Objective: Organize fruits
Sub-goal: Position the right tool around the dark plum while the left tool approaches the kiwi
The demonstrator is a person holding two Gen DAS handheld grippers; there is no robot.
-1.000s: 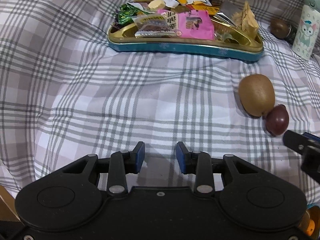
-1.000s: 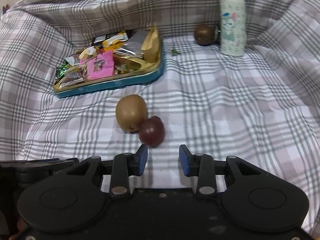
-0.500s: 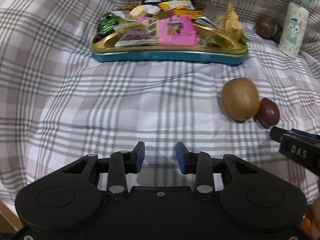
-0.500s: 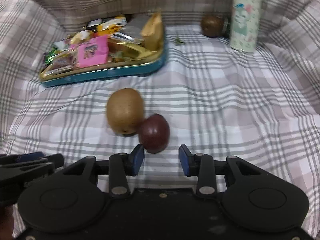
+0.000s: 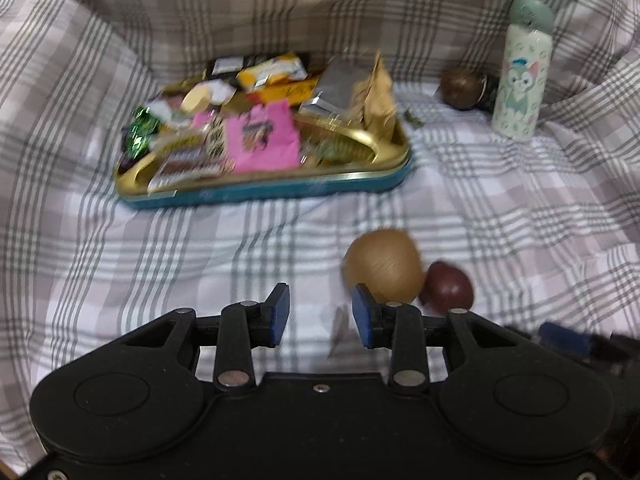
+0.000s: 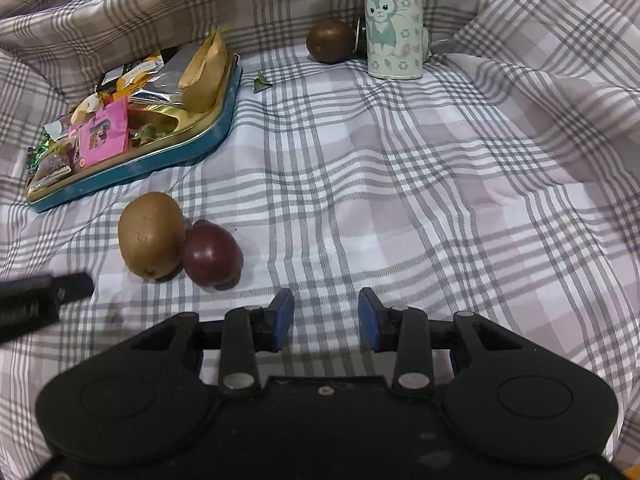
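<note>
1. Left wrist view shows a plaid cloth with a snack tin at the back.
2. A kiwi touches a dark red fruit; a third fruit lies far off.
3. The left gripper, jaws moderately apart and empty, sits just left of the kiwi; centre it first.
4. The right gripper is equally parted and empty.

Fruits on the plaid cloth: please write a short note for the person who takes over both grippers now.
Left hand-held gripper: open, empty, close to the kiwi.
Right hand-held gripper: open, empty, over bare cloth.
Kiwi touches the purple fruit. A dark round fruit lies far back beside the bottle.
The tin tray holds snacks.
Done: no fruit is picked up yet.
Left: gather all three.
</note>
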